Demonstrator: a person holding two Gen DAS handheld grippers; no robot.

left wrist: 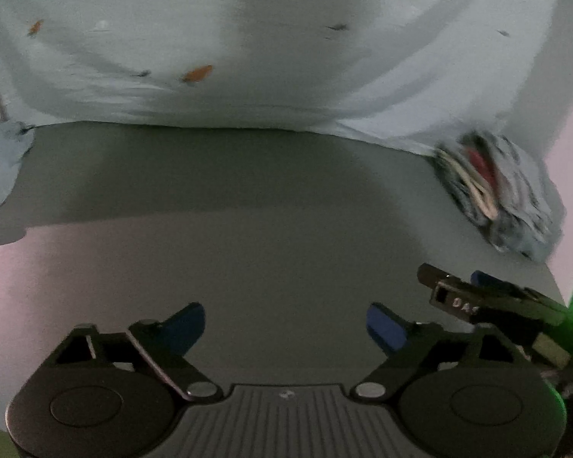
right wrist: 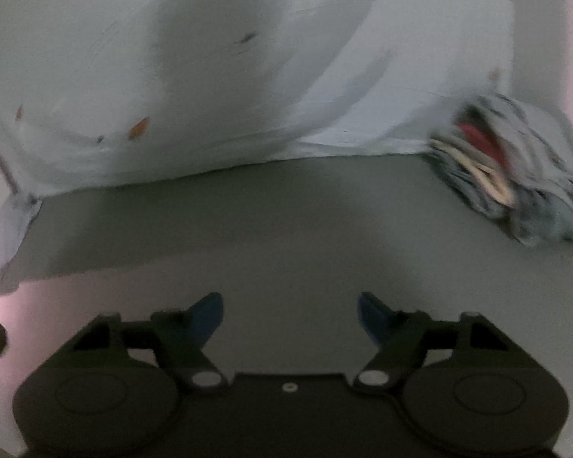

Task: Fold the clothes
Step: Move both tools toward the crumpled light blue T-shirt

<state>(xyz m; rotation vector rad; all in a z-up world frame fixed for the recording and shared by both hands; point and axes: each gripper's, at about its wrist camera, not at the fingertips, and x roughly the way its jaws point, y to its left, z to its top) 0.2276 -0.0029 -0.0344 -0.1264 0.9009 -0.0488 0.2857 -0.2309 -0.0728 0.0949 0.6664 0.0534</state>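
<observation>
**Both grippers empty, lined up short of the garment's near hem**

The grey table (left wrist: 286, 229) fills my lower view, bare between my tools and the cloth. That gap, I judge, is there so I can come in low at the edge.

The pale blue garment (left wrist: 210, 57) lies spread flat from nine o'clock across to two o'clock, its near hem running almost straight across the middle of both views. It is light, thin-looking fabric, dotted with small orange and dark marks and creased softly near the hem. A loose flap, perhaps a sleeve, hangs down at nine o'clock.

At three o'clock sits a bundle of folded clothes (left wrist: 492, 191), blurred, grey-blue with red and cream bands, parked at the table's side, probably as the finished pile.

My left gripper (left wrist: 286, 328) stands fairly wide with nothing between its blue pads. My right gripper (right wrist: 290, 316) is likewise apart and empty, just beside the left at four o'clock.
</observation>
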